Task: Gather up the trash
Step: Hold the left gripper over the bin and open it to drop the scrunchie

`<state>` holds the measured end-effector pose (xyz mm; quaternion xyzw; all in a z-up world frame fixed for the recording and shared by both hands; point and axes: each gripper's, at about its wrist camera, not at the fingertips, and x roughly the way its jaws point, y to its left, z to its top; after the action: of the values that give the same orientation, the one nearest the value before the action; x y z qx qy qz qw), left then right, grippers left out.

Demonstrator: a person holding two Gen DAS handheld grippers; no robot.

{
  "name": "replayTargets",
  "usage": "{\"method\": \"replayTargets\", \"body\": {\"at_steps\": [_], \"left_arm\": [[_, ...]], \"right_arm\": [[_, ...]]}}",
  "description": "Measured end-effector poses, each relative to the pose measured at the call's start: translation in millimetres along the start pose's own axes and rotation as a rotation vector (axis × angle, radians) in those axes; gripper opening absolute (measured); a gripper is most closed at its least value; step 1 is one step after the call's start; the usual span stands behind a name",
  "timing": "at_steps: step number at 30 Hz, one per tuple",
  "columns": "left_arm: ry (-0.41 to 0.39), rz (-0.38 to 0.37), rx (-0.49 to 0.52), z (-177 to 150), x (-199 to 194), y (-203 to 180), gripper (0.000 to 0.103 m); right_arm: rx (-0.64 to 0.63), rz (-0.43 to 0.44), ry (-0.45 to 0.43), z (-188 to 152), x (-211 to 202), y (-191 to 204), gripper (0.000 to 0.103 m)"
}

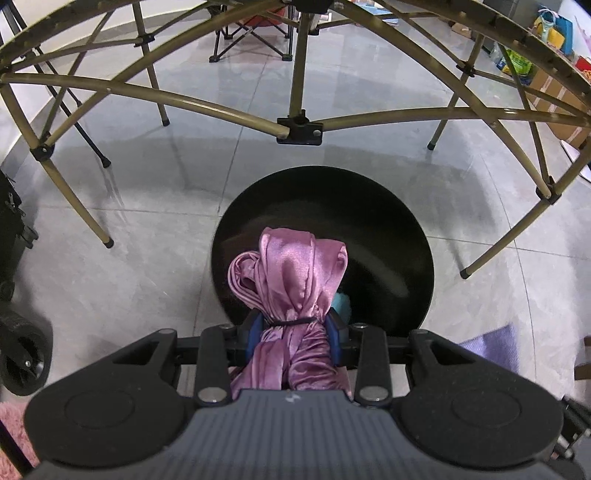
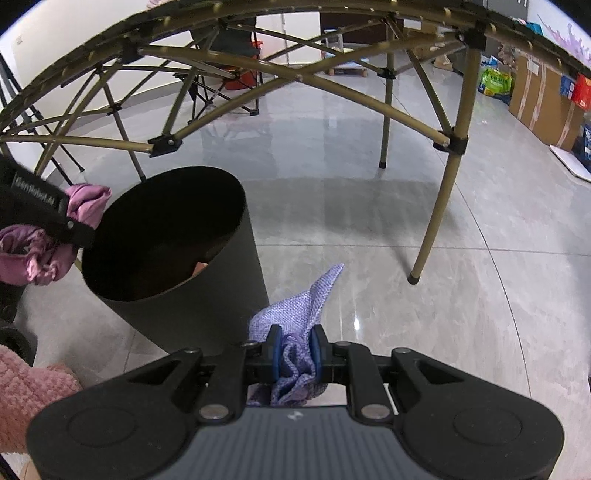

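My left gripper is clamping a pink cloth, dangling it over the black bin at twelve o'clock. My right gripper is pinching a purple cloth; the bin is standing at ten o'clock, perhaps holding scraps.

Left gripper and right gripper: jaws clamped, angled downward.

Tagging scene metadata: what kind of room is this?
Probably an indoor workspace or storeroom, not a lived-in home: glossy tiled floor, folding table, camp chair, cardboard boxes by the wall.
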<state>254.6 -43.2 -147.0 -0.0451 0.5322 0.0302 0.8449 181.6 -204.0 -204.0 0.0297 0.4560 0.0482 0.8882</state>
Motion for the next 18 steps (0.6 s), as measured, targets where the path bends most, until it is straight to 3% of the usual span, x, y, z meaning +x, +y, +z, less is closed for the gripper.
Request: {"method": "replayTargets", "body": {"at_steps": [9, 18], "left_arm": [[0.018, 0.008, -0.072, 20, 16, -11, 0.035], [0.014, -0.010, -0.057, 29, 23, -31, 0.035]], "right_arm": [[0.034, -0.024, 0.013, -1, 10, -11, 0.016], [0.032, -0.048, 0.021, 0, 15, -13, 0.016]]}}
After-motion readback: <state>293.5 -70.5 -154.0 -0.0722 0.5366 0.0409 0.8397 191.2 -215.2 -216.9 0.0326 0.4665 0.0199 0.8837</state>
